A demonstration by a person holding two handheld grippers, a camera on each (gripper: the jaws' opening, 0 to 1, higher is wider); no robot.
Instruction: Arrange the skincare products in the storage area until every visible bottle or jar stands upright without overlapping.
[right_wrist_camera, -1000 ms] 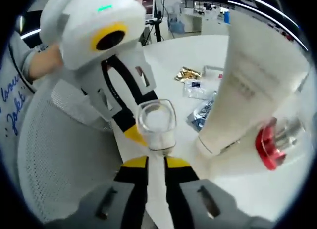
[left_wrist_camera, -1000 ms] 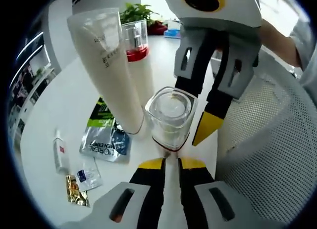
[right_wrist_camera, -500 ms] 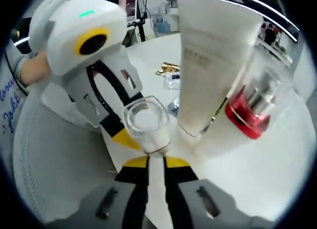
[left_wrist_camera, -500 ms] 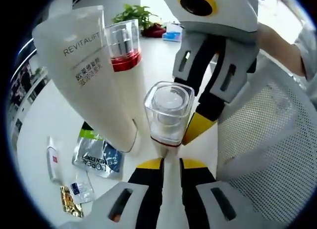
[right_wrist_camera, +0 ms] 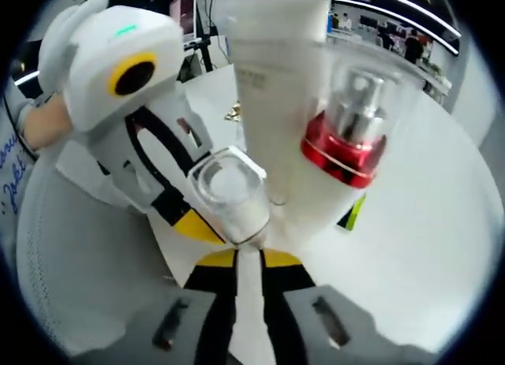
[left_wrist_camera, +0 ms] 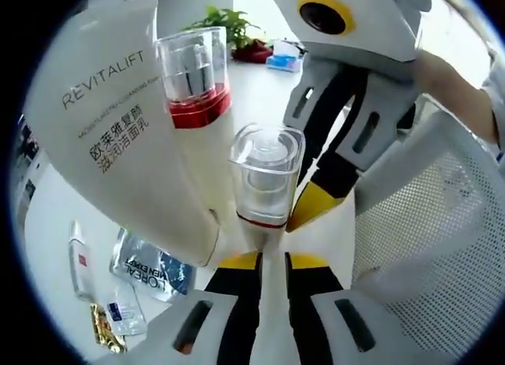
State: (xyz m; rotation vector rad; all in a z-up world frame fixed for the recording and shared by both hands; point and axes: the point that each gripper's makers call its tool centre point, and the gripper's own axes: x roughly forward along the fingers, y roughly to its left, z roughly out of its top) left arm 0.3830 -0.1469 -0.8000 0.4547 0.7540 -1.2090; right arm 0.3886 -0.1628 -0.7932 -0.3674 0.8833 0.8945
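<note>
Left gripper view: left gripper (left_wrist_camera: 272,258) nearly together at 6 o'clock, its tips at the base of a clear-capped bottle (left_wrist_camera: 266,184) – whether they clamp it, cannot tell. Tube (left_wrist_camera: 118,136) at 10, red-collared pump bottle (left_wrist_camera: 193,85) at 11, sachets (left_wrist_camera: 146,262) at 8 on the white table (left_wrist_camera: 47,223). Right gripper (left_wrist_camera: 316,207) reaches in from 1.

Right gripper view: right gripper (right_wrist_camera: 248,258) nearly together below the same bottle (right_wrist_camera: 229,195); grip unclear. Left gripper (right_wrist_camera: 185,223) enters from 10 – mesh chair (right_wrist_camera: 71,270) at 8.

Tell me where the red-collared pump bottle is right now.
In the left gripper view the pump bottle stands upper left of centre, just behind the small clear-capped bottle and beside the big white tube. In the right gripper view it sits right of centre.
</note>
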